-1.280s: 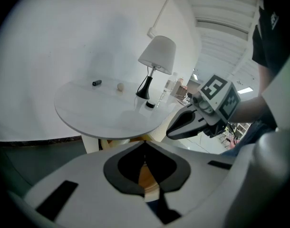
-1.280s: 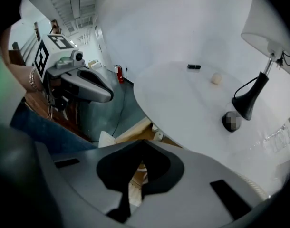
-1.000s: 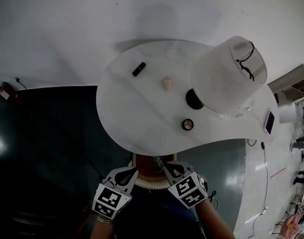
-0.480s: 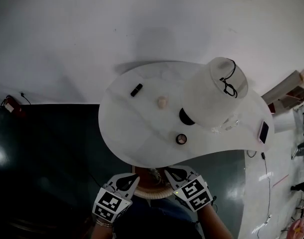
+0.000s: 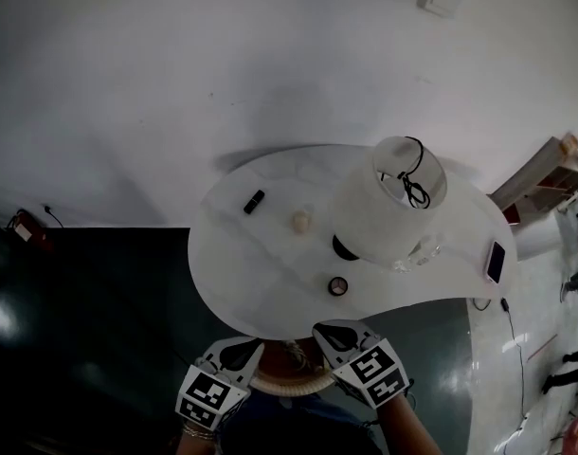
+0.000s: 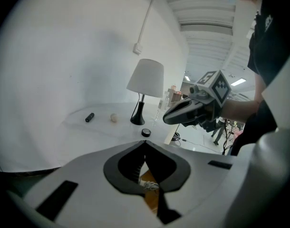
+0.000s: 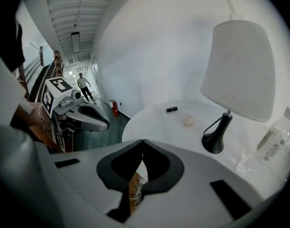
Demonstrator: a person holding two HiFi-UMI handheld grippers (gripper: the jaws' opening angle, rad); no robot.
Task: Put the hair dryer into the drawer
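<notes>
My left gripper [image 5: 255, 347] and right gripper [image 5: 319, 329] are both shut and empty, side by side at the near edge of the white table [image 5: 242, 278]. Between and below them lies a brown wooden compartment [image 5: 287, 360] with a cream curved thing [image 5: 287, 384] at its front; I cannot tell whether that is the hair dryer. The left gripper view shows my left gripper [image 6: 145, 142] with its tips together, wood and a pale cord behind them, and the right gripper [image 6: 183, 114] floating beyond. The right gripper view shows my right gripper [image 7: 143, 141] closed likewise, with the left gripper [image 7: 88, 118] to the side.
On the table stand a lamp with a white shade [image 5: 388, 202], a clear bottle [image 5: 417, 252], a small round black tin [image 5: 338, 286], a cream ball [image 5: 300, 222], a black cylinder [image 5: 255, 201] and a phone [image 5: 496, 262]. Dark floor lies to the left.
Both grippers have risen a little and stay shut. The head view has pulled back, so the table and lamp look smaller and farther up; less of the brown compartment shows.
</notes>
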